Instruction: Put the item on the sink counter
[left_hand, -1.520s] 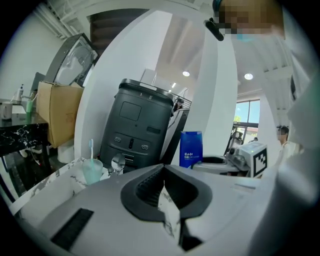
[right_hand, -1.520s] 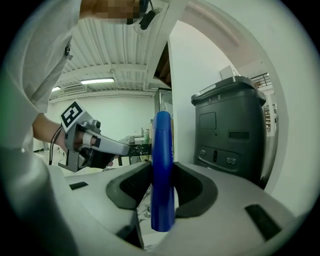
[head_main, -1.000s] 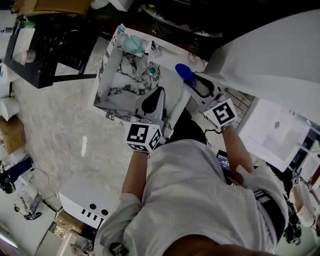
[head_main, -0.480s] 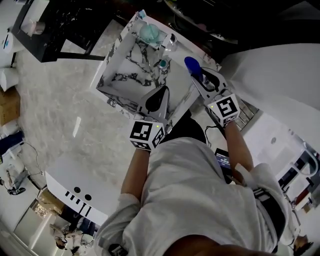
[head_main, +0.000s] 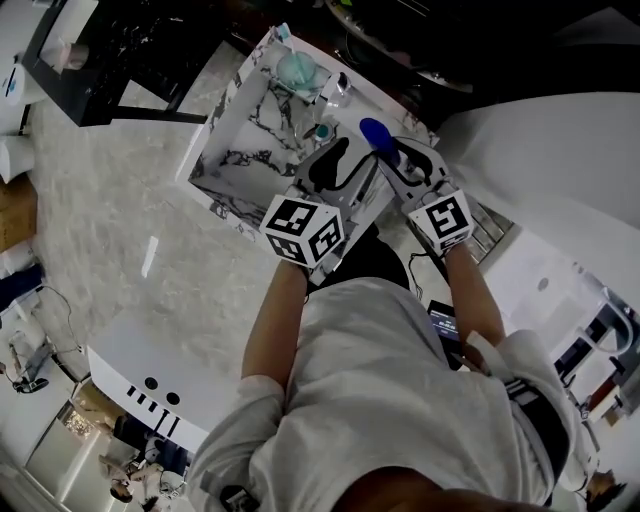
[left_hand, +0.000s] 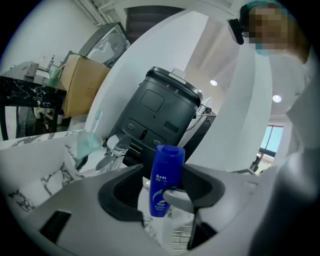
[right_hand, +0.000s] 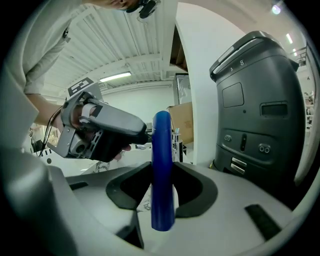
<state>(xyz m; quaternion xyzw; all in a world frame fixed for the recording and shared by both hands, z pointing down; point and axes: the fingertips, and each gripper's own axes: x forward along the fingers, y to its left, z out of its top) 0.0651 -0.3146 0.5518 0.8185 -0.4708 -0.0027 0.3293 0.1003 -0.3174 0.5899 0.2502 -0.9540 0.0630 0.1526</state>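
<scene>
A blue shampoo bottle stands upright in my right gripper, which is shut on its lower half over the marble sink counter. In the right gripper view the bottle rises from between the jaws of the right gripper. My left gripper sits close on its left. Its jaws have just been opening, and in the left gripper view the bottle shows in the wide gap of the left gripper with no pad pressing on it.
A teal cup with a toothbrush and a chrome faucet stand at the counter's far edge, and a small teal-topped item is near the basin. A dark appliance and a white curved wall lie behind.
My left gripper has moved up and to the right, next to the bottle, has rolled, and its jaws have opened. The right gripper still holds the bottle in much the same place.
</scene>
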